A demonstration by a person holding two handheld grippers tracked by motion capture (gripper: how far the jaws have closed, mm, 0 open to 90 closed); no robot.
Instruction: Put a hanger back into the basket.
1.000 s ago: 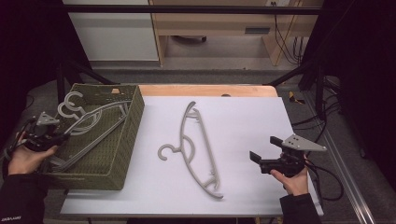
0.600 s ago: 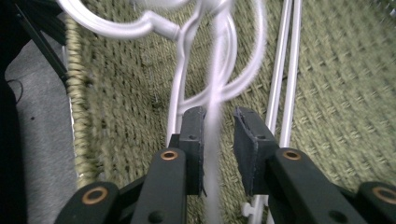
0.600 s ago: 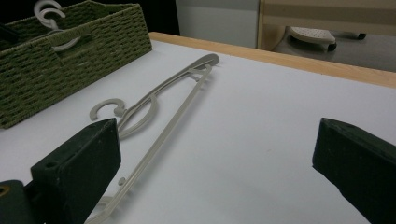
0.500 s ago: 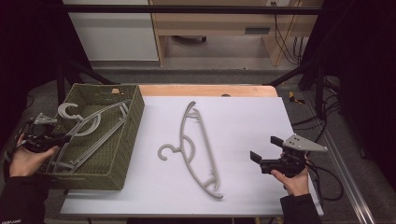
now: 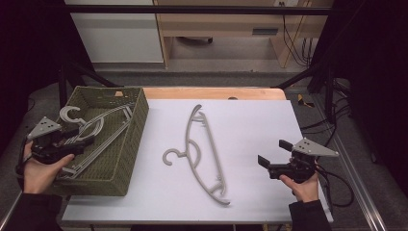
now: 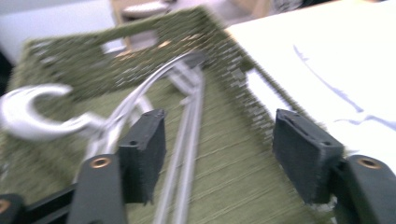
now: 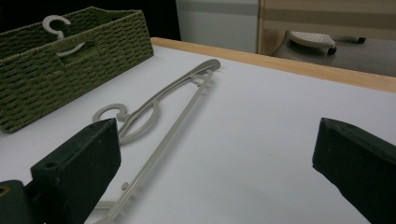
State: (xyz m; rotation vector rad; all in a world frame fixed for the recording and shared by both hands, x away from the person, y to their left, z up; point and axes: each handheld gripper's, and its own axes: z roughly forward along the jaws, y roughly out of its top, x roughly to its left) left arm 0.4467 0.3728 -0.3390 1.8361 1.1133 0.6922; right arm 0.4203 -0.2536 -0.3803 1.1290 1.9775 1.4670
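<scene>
The left gripper (image 5: 79, 139) had just been opening its jaws; a second earlier it was clenched on the grey hanger in the basket (image 5: 84, 132), and now the pads stood apart with nothing pressed between them. In the left gripper view the hanger's thin bars (image 6: 184, 140) ran up between the open pads, and I could not tell whether the left pad brushed them. The hand had drawn back a little toward the basket's near left side since the earlier frame, and the hanger had settled lower, its hook (image 5: 72, 114) poking up over the left rim.

That hanger was slim, pale grey plastic with a curved shoulder and a straight lower bar, lying lengthwise inside the basket (image 5: 130, 139), a rectangular olive-green bin of coarse woven fibre with a cut-out handle in its far wall.

A second hanger (image 5: 202, 154) of the same grey plastic lay flat on the smooth white tabletop (image 5: 250, 120), just right of the basket, hook toward the basket, unmoved from before. The table's far edge showed a strip of bare wood (image 5: 211, 92).

The right gripper (image 5: 273, 156) hovered released over the table's right side, well apart from that hanger, black jaws wide, in the same place as a second ago.
</scene>
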